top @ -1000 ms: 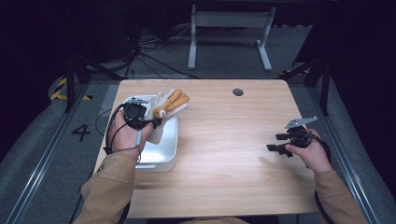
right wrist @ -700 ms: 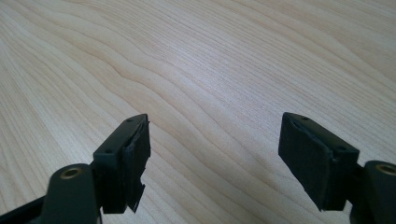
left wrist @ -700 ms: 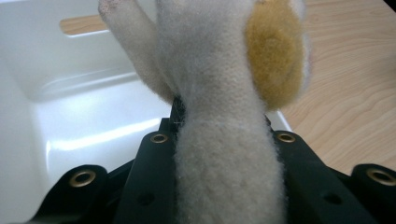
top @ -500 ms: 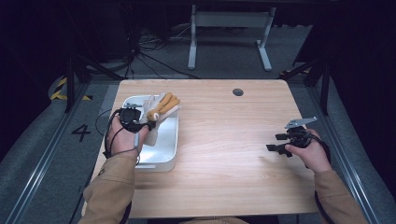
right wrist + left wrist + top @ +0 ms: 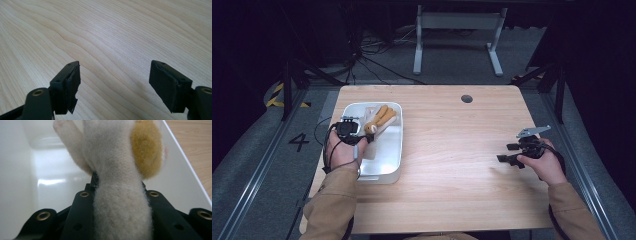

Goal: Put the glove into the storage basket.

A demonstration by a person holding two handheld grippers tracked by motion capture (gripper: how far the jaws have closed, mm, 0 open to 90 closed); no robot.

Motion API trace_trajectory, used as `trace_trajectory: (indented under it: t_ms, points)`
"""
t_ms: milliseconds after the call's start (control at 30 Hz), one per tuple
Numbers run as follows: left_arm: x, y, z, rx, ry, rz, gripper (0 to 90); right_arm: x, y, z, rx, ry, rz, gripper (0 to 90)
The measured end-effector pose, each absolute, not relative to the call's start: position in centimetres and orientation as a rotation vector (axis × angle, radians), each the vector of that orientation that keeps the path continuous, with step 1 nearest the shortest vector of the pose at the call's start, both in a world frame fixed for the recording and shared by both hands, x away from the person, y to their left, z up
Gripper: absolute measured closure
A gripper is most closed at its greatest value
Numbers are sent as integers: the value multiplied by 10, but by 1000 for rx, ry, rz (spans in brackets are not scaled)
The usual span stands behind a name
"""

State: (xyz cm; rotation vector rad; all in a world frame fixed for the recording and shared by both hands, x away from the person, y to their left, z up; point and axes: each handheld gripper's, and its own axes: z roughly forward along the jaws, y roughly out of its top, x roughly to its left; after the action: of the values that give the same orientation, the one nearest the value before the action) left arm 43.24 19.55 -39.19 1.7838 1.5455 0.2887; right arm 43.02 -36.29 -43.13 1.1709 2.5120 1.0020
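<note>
Here the left hand-held gripper point(image 5: 362, 136) clamps a plush toy point(image 5: 379, 120) over the white bin point(image 5: 389, 165), long axis pointing away; the right hand-held gripper point(image 5: 115, 85) idles open.

lab/test rig: dark room, loose cables point(image 5: 372, 60) on grey floor at 11 o'clock, floor marking "4" point(image 5: 299, 142) at 9, bare wooden table point(image 5: 452, 150).

Light wooden bench point(image 5: 447, 150) with a round dark hole point(image 5: 467, 98) near its far edge; grey floor beyond, marked "4" point(image 5: 298, 141); white metal stand point(image 5: 457, 30); black cables point(image 5: 372, 60); yellow-black hazard tape point(image 5: 279, 97).
</note>
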Motion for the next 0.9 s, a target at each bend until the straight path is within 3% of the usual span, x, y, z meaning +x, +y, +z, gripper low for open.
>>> trace_trajectory:
  t_ms: [900]
  points:
    - [443, 185, -421, 1728, 1634, 323, 711, 431, -362, -436, 1173, 2521, 982, 250]
